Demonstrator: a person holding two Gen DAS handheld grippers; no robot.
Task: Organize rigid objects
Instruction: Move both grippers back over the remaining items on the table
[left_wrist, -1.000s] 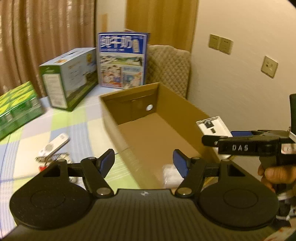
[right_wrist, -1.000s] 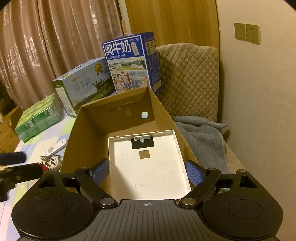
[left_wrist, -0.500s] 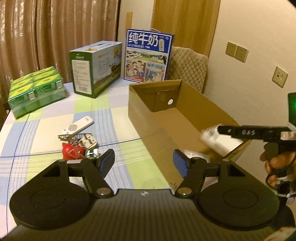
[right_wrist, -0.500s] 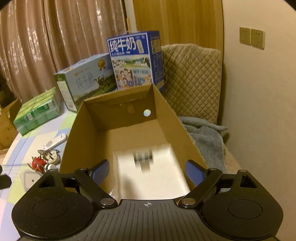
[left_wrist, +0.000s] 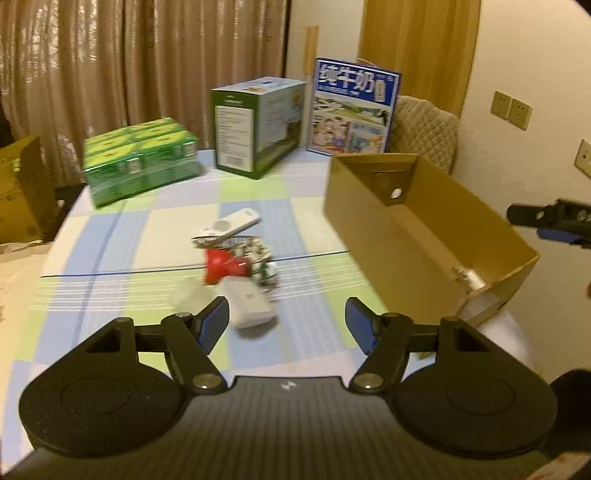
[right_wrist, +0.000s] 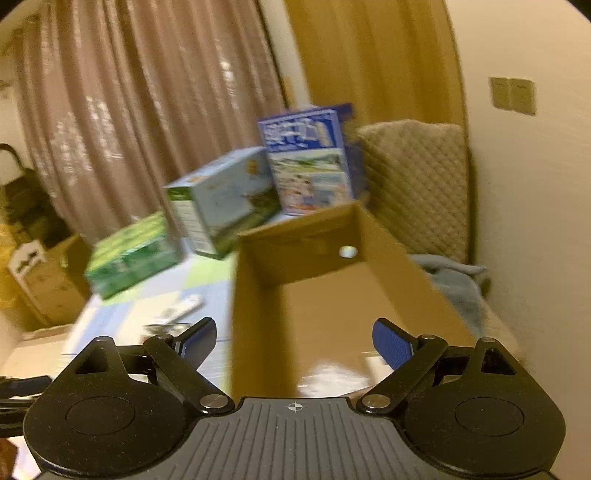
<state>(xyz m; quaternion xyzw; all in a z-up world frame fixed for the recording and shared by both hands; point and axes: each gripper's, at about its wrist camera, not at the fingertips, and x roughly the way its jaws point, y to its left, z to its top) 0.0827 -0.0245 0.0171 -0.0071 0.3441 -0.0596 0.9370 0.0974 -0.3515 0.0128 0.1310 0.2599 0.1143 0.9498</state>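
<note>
An open cardboard box (left_wrist: 436, 236) stands at the table's right edge, and a white flat object (left_wrist: 471, 278) lies at its near end. The box (right_wrist: 332, 295) fills the middle of the right wrist view, with the white object (right_wrist: 332, 376) low inside it. A small pile lies on the tablecloth: a white remote (left_wrist: 229, 225), a red item (left_wrist: 221, 264) with keys, and a white rectangular block (left_wrist: 249, 304). My left gripper (left_wrist: 286, 325) is open and empty just before the block. My right gripper (right_wrist: 293, 343) is open and empty over the box's near end, and it shows in the left wrist view (left_wrist: 546, 221).
A green pack of cartons (left_wrist: 140, 158), a green-white milk box (left_wrist: 258, 125) and a blue milk box (left_wrist: 352, 107) stand at the table's far side. A quilted chair (right_wrist: 417, 184) with a grey cloth (right_wrist: 458, 288) is to the right, by the wall.
My right gripper has let go of the white flat object, which now lies in the box, and has lifted. My left gripper has swung left towards the pile on the table.
</note>
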